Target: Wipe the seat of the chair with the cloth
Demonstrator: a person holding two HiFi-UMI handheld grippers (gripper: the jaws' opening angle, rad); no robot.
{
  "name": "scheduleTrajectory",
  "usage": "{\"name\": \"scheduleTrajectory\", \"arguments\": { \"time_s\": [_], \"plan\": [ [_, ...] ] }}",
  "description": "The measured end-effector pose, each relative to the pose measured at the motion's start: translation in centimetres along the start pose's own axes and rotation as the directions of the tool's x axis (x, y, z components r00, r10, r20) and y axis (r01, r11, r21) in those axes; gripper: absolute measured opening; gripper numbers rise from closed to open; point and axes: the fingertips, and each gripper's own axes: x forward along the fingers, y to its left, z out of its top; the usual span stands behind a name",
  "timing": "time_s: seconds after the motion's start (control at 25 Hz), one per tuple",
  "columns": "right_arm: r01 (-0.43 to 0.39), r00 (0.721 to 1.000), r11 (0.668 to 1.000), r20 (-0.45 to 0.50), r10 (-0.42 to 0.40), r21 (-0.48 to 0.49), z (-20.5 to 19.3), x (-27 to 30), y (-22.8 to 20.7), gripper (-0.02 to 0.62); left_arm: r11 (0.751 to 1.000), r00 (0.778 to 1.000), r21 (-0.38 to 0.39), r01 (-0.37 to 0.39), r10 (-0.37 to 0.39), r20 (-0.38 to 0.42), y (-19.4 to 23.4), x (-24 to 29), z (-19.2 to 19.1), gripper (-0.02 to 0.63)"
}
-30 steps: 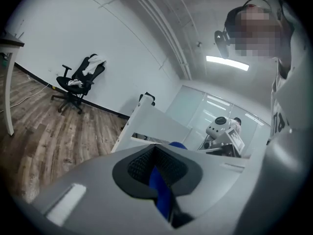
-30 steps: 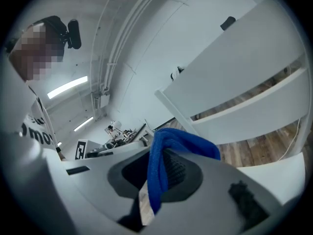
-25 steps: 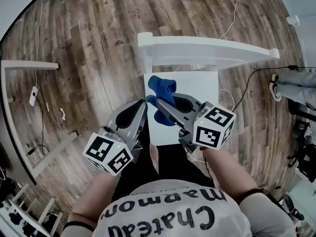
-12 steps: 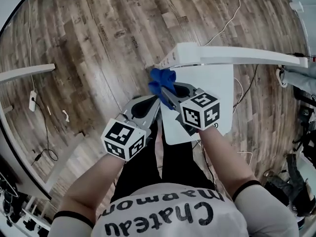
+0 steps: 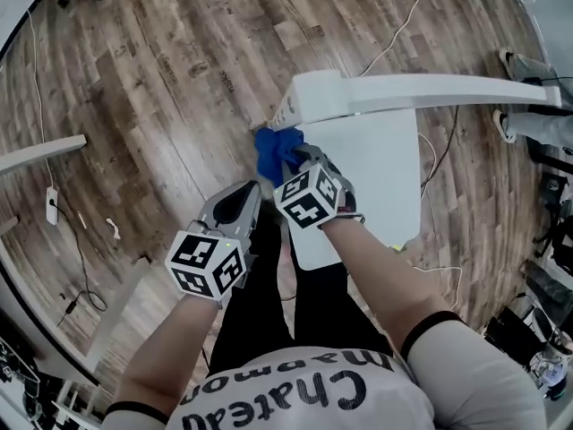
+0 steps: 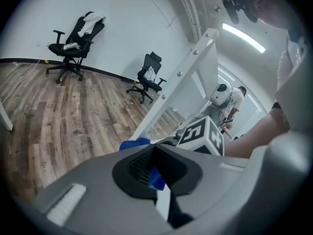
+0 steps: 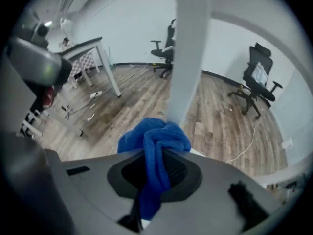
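A white chair stands before me, its seat running away from my legs and its back rail across the far end. My right gripper is shut on a bunched blue cloth, which it presses at the seat's back left corner beside the back post. The cloth hangs between the jaws in the right gripper view. Off the seat's left edge, my left gripper hovers shut and holds nothing. The cloth and the right gripper's marker cube show beyond its jaws.
Wood floor lies all around the chair. A white cable runs across the floor behind the chair. A white table frame stands at the left. Black office chairs stand by the far wall. A person's feet show at the right edge.
My right gripper has carried the cloth from the seat's middle left to its back left corner. The left gripper stayed shut beside the seat, and the view has swung.
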Motion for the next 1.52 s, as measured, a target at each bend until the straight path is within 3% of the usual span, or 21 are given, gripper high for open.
{"name": "scheduleTrajectory", "arguments": {
  "time_s": [0.16,0.32,0.52,0.96,1.52],
  "plan": [
    [-0.045,0.999,0.992,0.010,0.046,-0.121,-0.6,1.5,1.1,0.044,1.000,1.000,-0.003,-0.001,0.001,-0.009,-0.5,0.6,-0.6,0.008],
    [-0.070,0.997,0.990,0.013,0.072,-0.125,-1.0,1.2,0.4,0.043,1.000,1.000,-0.014,-0.009,0.009,0.004,-1.2,1.6,-0.9,0.008],
    [-0.027,1.000,0.992,0.004,0.028,-0.120,-2.7,0.7,-2.1,0.043,1.000,1.000,-0.026,-0.012,0.013,0.023,-2.4,3.5,-0.8,0.008],
    [0.110,0.993,0.994,-0.035,-0.111,-0.027,-9.5,-2.7,-13.5,0.043,1.000,1.000,-0.007,-0.015,0.015,0.004,-6.9,7.5,-1.4,0.008],
    [0.194,0.975,0.980,-0.113,-0.189,0.043,-18.4,-7.3,-24.6,0.043,1.000,1.000,-0.006,-0.025,0.025,0.007,-12.5,11.4,-1.9,0.008]
  ]
}}
